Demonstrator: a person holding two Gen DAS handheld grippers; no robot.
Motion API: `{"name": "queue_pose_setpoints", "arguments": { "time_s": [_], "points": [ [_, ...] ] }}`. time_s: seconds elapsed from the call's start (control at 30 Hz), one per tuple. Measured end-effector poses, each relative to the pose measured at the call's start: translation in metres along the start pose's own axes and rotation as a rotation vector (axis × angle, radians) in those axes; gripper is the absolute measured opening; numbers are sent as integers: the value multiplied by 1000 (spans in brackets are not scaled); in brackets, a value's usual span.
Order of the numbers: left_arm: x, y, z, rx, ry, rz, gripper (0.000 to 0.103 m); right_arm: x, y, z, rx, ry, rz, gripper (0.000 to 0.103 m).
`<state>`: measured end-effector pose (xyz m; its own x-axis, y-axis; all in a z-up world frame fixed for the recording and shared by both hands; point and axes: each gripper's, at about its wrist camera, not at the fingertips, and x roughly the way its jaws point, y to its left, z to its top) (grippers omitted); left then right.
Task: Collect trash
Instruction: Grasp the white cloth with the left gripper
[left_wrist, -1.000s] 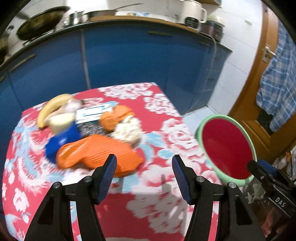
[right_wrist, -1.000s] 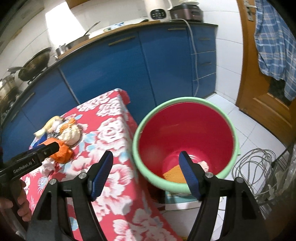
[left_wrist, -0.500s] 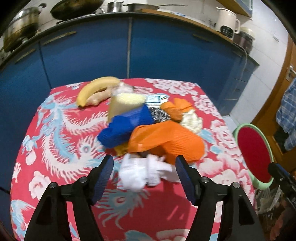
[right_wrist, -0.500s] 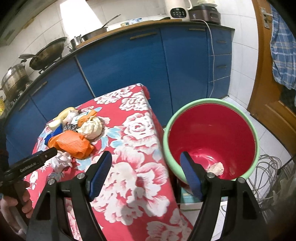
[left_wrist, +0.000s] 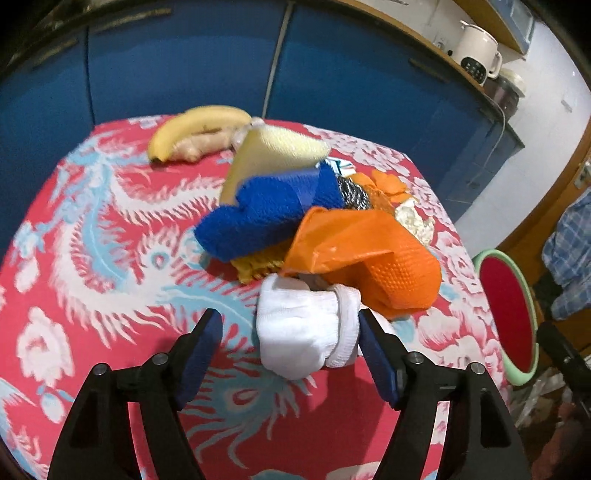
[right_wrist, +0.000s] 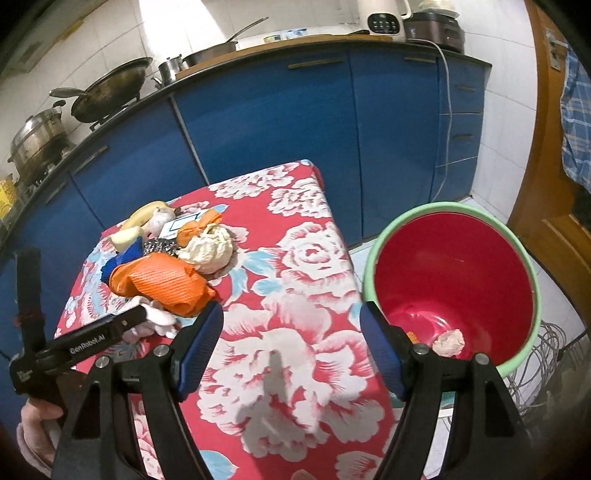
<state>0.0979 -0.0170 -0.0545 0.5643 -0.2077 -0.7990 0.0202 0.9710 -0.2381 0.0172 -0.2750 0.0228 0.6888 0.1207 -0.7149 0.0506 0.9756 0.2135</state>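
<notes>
Where cabinets (left_wrist: 184, 66) stand, floral tablecloth (left_wrist: 92, 240).

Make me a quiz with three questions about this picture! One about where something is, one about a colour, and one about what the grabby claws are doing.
1. Where is the banana?
A. At the far edge of the pile on the table
B. Inside the bucket
C. On the kitchen counter

2. What colour is the inside of the bucket?
A. Blue
B. Red
C. Yellow

3. What is the left gripper doing with the white sock?
A. Squeezing it tight
B. Jaws opening, with the sock between them
C. Holding it over the bucket

Answers:
1. A: the banana lies on the flowered tablecloth behind the blue cloth and orange glove.
2. B: the bucket has red walls under a green rim.
3. B: the sock sits on the table between the spread fingers, with a gap beside one pad.
</notes>
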Motion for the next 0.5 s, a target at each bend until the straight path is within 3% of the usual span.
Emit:
{"name": "queue_pose_setpoints", "arguments": {
  "time_s": [0.07, 0.13, 0.2, 0.3, 0.5],
  "points": [
    [2, 1, -1, -9, 2, -22, 75, 2, 4, 0, -8, 3, 5, 76],
    [3, 1, -2, -15, -4, -42, 67, 4, 8, 1, -16, 6, 11, 76],
    [3, 2, -3, -20, -1, -82, 47, 6, 12, 2, -22, 10, 16, 76],
    [1, 1, -4, -17, 1, -108, 36, 11, 18, 3, -30, 18, 31, 76],
    [-17, 9, -6, -22, -18, -111, 34, 21, 37, 5, -66, 37, 64, 76]
  ]
}}
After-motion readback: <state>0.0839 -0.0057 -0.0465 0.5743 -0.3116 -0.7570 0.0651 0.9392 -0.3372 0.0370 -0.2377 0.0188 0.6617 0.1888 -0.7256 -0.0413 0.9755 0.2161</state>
